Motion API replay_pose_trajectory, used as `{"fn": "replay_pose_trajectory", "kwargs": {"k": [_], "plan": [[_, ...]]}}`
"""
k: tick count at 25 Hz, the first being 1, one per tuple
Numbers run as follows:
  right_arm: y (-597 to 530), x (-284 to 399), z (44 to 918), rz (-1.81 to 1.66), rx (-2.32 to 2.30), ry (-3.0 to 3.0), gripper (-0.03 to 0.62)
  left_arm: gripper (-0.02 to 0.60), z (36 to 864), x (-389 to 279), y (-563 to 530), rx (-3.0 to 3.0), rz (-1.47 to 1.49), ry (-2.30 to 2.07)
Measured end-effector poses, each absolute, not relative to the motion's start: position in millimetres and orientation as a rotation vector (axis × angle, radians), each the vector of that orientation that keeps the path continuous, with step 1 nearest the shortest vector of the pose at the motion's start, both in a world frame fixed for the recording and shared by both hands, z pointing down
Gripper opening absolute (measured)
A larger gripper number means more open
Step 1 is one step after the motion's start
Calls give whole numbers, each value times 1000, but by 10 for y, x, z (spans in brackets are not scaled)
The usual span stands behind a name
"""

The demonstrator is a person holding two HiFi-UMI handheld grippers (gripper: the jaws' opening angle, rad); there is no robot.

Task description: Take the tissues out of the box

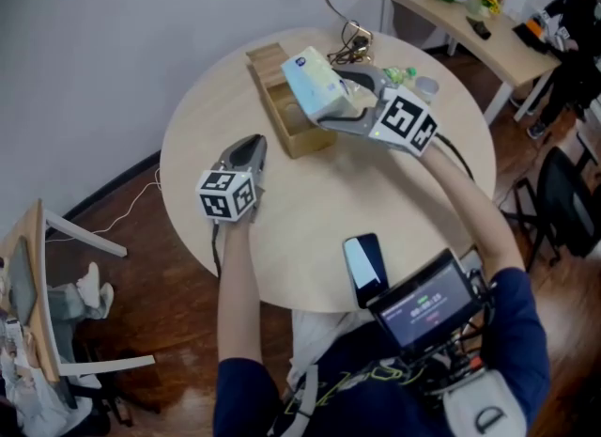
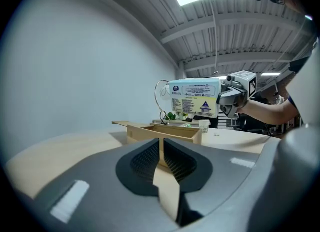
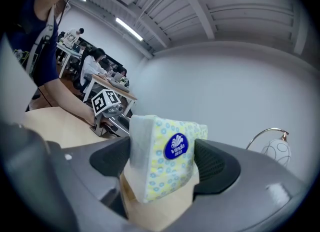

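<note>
The right gripper (image 1: 343,99) has its fingers spread wide and pressed on the two broad faces of a soft plastic-wrapped pack of tissues (image 1: 315,83), pale yellow with blue dots and a round blue logo. The right gripper view shows the pack (image 3: 165,161) standing up between the ribbed pads, one end poking out past the fingertips. The pack hangs in the air above the open, oblong, light-wood box (image 1: 308,142). Its long axis runs roughly along the box's length, and in the left gripper view its underside is clear of the box rim (image 2: 145,133).

The left gripper (image 1: 249,148) sits low over the round, pale wooden tabletop (image 1: 376,210) just short of the box's near end. Its fingers are drawn together and hold nothing.

The pack appears to be out of the box. Setting it down probably calls for the right hand to carry it sideways off the opening to bare tabletop.
</note>
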State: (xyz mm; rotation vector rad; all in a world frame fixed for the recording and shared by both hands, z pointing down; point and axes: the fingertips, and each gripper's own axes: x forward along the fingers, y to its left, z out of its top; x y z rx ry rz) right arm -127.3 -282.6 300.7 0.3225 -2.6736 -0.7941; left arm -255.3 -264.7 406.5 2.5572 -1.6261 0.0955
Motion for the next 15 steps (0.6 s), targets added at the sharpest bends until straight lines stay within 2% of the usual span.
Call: {"fn": "replay_pose_trajectory", "kwargs": {"k": [15], "plan": [[-2874, -334, 3206, -567, 528, -2810, 394, 6, 4149, -2542, -2703, 2509, 148, -1614]]}}
